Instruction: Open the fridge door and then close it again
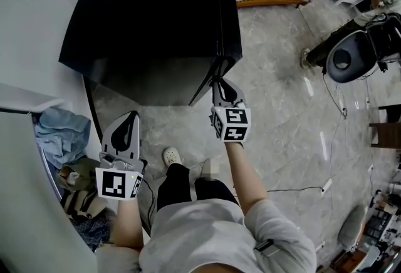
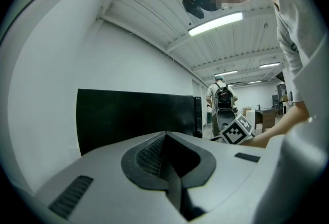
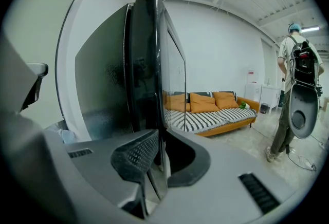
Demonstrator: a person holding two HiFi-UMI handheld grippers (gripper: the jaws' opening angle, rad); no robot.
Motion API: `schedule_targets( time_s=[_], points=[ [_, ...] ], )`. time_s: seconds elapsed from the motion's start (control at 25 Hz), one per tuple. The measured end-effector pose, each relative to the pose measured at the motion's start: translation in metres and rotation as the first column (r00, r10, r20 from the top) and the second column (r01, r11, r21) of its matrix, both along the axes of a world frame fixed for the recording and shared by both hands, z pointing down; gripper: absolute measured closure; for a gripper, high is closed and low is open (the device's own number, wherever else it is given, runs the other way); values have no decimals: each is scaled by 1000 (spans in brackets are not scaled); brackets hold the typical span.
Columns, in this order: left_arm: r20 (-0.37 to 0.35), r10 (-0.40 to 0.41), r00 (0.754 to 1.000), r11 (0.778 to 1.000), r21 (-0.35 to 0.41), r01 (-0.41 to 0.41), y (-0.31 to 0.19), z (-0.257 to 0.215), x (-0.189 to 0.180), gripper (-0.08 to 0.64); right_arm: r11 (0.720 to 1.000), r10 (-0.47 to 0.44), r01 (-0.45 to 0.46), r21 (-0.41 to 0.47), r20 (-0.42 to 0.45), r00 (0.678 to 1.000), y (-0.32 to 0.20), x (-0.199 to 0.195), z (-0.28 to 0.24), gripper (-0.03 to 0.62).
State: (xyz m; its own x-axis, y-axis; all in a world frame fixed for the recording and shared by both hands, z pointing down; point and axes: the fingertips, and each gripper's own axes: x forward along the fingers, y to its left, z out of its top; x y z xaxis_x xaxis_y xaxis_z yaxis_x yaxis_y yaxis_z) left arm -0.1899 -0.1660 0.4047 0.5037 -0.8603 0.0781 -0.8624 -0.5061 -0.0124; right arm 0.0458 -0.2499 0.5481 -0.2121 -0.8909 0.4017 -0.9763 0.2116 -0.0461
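Head view: the black fridge (image 1: 156, 21) stands ahead against the wall; its door (image 1: 229, 15) is the narrow strip on the right and seems shut. The right gripper (image 1: 220, 82) is at the door's near edge; the left gripper (image 1: 130, 119) hangs low, well apart from the fridge and beside a heap of laundry (image 1: 62, 134). Risk, as judged: a pull that does not follow the hinge arc could drag the jaws off the glossy edge.

Left gripper view: jaws together, nothing between them; the fridge (image 2: 133, 115) is well ahead and untouched; this tool plays no part at present.

Right gripper view: jaws narrow, apparently pinching the edge of the door (image 3: 146, 63), which runs down between the ribbed pads (image 3: 134, 153); the fridge's side lies left of the seam. Risk, as judged: the hold looks shallow, out near the fingertips, on a smooth surface; a sharp tug against the seal would likely break it. Opening not yet begun.
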Motion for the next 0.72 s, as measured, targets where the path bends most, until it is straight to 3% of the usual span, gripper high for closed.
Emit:
schedule_targets(
  time_s=[0.4,0.56,0.72],
  points=[
    [12,-11,1000,1000,3,11,2,-1,0,546,1000,15,-15,1,7,1000,0,5,4,545],
    [6,-18,1000,1000,-5,18,1,1,-2,546,995,102,-102,-1,14,995,1,52,4,551],
    [-4,4,1000,1000,-24,-5,-1,9,15,546,998,69,-68,-10,15,998,-2,101,4,555]
  ],
)
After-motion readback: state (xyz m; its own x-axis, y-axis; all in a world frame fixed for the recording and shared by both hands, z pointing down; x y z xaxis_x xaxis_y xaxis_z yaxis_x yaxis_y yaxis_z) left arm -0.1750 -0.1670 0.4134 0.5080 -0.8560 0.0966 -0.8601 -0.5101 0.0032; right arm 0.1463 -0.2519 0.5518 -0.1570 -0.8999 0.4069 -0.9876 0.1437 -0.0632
